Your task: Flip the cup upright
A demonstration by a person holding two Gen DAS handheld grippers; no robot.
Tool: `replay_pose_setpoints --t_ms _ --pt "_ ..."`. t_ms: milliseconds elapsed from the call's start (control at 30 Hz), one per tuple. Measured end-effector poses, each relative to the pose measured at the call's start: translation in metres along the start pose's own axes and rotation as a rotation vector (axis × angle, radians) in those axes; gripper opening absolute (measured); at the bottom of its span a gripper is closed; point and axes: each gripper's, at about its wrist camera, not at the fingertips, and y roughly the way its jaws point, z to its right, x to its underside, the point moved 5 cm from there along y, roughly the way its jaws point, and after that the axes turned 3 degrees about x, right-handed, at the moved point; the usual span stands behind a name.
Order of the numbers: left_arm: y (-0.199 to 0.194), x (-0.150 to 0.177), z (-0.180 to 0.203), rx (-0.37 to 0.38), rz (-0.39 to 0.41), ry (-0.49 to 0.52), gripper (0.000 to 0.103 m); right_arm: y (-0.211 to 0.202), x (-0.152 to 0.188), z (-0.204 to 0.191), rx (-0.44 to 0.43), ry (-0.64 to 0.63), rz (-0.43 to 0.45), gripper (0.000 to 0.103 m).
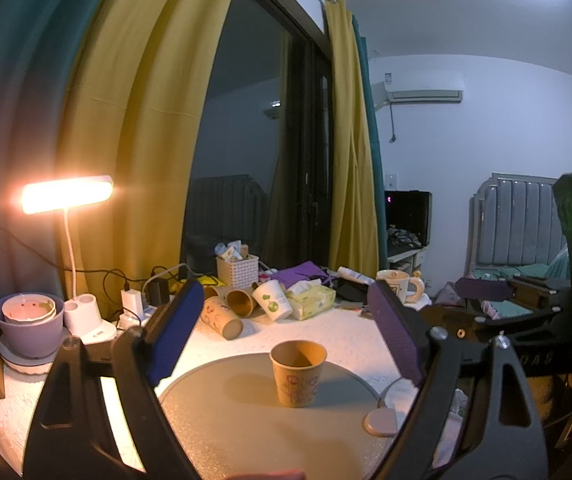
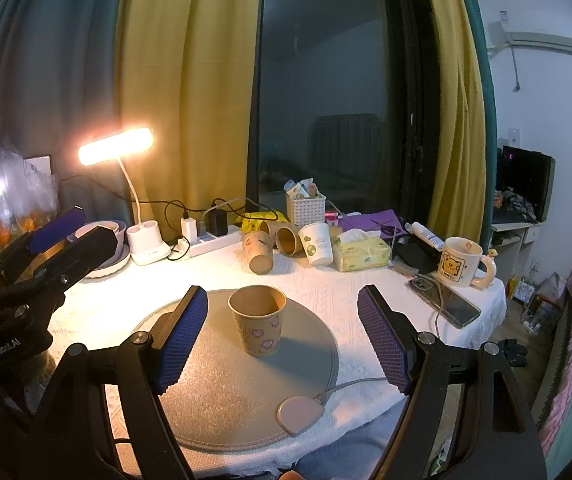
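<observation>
A brown paper cup point(image 1: 297, 372) with a flower print stands upright, mouth up, on a round grey mat point(image 1: 246, 420); it also shows in the right wrist view point(image 2: 258, 320). My left gripper point(image 1: 286, 320) is open and empty, its blue pads wide apart, held back from the cup. My right gripper point(image 2: 282, 332) is open and empty, pads either side of the cup but nearer the camera, not touching it. The right gripper's body shows at the right edge of the left wrist view point(image 1: 525, 320), and the left gripper's body at the left of the right wrist view point(image 2: 38, 264).
Several paper cups point(image 2: 286, 242) lie or stand behind the mat beside a tissue pack point(image 2: 359, 254). A lit desk lamp point(image 2: 116, 146), power strip point(image 2: 210, 242), white basket point(image 2: 305, 208), mug point(image 2: 461, 266), phone point(image 2: 443, 306) and a small pink puck on a cable point(image 2: 299, 412) share the white-clothed table point(image 2: 365, 284).
</observation>
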Motion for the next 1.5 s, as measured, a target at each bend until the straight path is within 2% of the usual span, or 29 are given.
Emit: replay_pose_setpoints --t_ms 1500 --pt "0.0009 0.0025 -0.0009 -0.001 -0.005 -0.005 0.085 0.0024 0.0077 -0.0072 -0.015 -0.007 -0.014 0.080"
